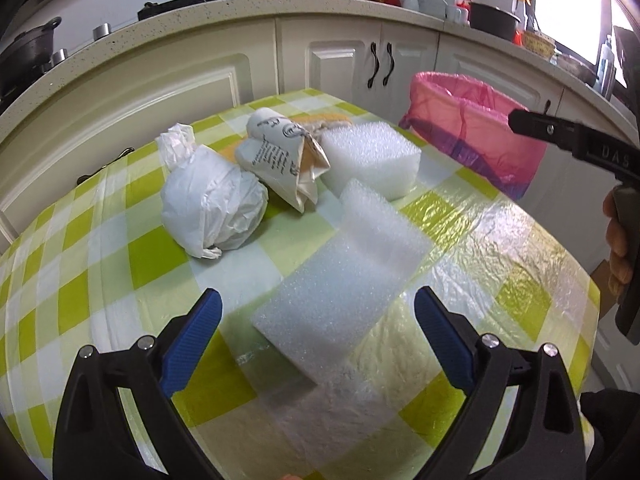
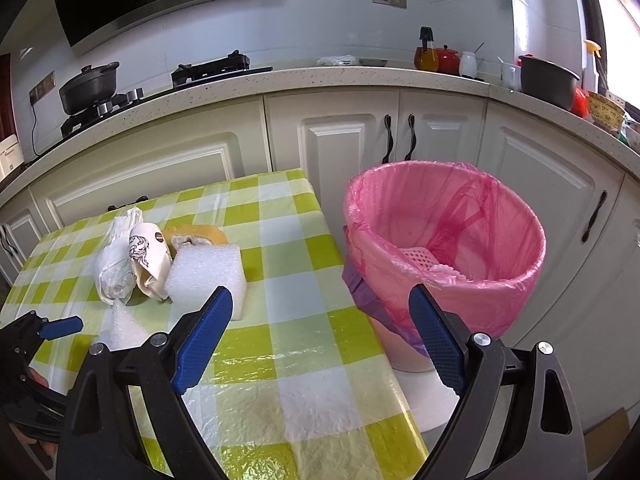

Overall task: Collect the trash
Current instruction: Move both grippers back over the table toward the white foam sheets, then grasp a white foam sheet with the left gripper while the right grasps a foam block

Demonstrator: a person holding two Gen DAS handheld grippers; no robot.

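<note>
Left tongs [image 1: 318, 312] wide, flat foam sheet [image 1: 340, 280] between blue pads, untouched; right tongs [image 2: 320, 320] wide, empty.

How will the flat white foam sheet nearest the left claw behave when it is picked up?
The flat white foam sheet is probably very light, since it looks airy and bubbly. It may bend somewhat, being thin. The open left claw could dent its soft surface if squeezed hard.

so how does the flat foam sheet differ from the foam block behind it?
The foam sheet is thin, long and lies flat, nearest the open left gripper; the foam block is thick and chunky. The sheet lies apart from the pile, while the block sits against the paper cup. Both are white bubbly foam on the checked tablecloth.
</note>
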